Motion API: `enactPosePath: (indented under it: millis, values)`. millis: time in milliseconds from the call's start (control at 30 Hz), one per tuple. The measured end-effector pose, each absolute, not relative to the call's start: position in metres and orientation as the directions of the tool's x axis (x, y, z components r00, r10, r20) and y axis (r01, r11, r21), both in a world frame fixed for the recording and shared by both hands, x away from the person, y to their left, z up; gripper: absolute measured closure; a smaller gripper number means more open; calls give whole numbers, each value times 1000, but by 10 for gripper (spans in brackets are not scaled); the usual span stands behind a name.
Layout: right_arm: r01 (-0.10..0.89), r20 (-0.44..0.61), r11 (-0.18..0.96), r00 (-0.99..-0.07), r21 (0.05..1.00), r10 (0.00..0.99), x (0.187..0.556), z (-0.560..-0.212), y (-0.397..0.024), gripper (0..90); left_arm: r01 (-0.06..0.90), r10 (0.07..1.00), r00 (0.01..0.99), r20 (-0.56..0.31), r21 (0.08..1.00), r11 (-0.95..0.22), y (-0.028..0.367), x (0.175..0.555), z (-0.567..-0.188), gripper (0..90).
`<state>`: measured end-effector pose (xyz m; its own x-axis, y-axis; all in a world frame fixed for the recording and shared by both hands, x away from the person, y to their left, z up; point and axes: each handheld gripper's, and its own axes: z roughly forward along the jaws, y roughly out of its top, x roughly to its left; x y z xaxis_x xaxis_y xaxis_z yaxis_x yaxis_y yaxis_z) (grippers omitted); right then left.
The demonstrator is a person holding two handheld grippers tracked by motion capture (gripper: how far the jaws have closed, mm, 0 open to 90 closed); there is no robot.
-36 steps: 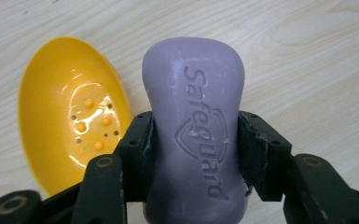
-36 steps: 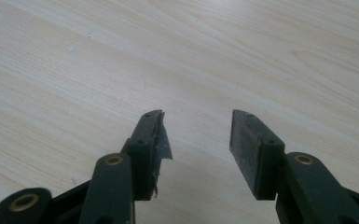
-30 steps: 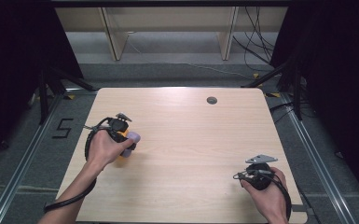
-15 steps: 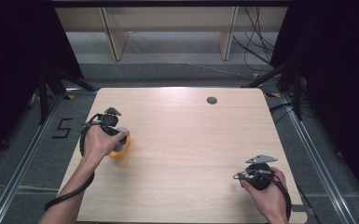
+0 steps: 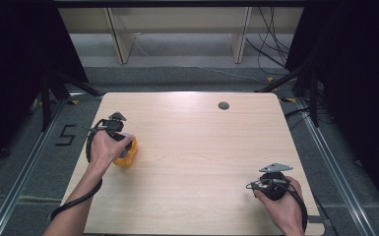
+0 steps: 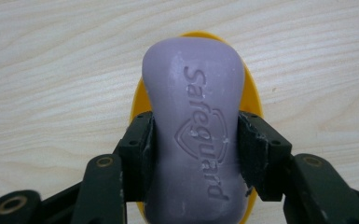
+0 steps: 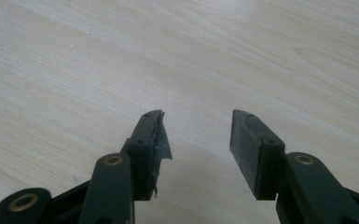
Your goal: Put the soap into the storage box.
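The left tool (image 6: 193, 140) clamps a lilac, embossed bar of soap (image 6: 193, 126) by its waisted middle, both black pads pressed on its sides. The bar sits over an orange oval plastic dish (image 5: 128, 153) at the left of the pale wooden worktop (image 5: 197, 147); whether it rests in the dish is hard to judge. The right tool (image 7: 196, 133), at the near right corner, stands wide with nothing between its pads.

We see a light wood counter (image 5: 192, 162); an orange dish (image 5: 129, 156) lies on it under our left gripper (image 5: 120, 147), a dark round grommet (image 5: 223, 105) far beyond.
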<state>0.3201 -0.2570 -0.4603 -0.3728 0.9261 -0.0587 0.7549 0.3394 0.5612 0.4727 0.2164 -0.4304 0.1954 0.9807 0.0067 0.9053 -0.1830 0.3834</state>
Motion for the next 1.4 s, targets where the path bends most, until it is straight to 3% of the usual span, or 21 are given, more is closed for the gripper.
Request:
enactPosePath:
  millis: [933, 1167, 1200, 1400]
  values:
    - [751, -48, 347, -389, 561, 920, 321, -462, -257, 538, 892, 973, 229, 8, 398, -214, 220, 477, -442, 489]
    - [760, -49, 338, -376, 555, 925, 320, -461, -257, 533, 874, 970, 240, -28, 442, -203, 223, 469, -426, 336]
    - [760, -48, 339, -377, 555, 925, 320, -461, -257, 533, 852, 958, 288, -7, 459, -253, 228, 466, -423, 318]
    - [760, -47, 333, -372, 558, 927, 320, -461, -258, 525, 797, 942, 335, -29, 541, -267, 248, 446, -418, 248]
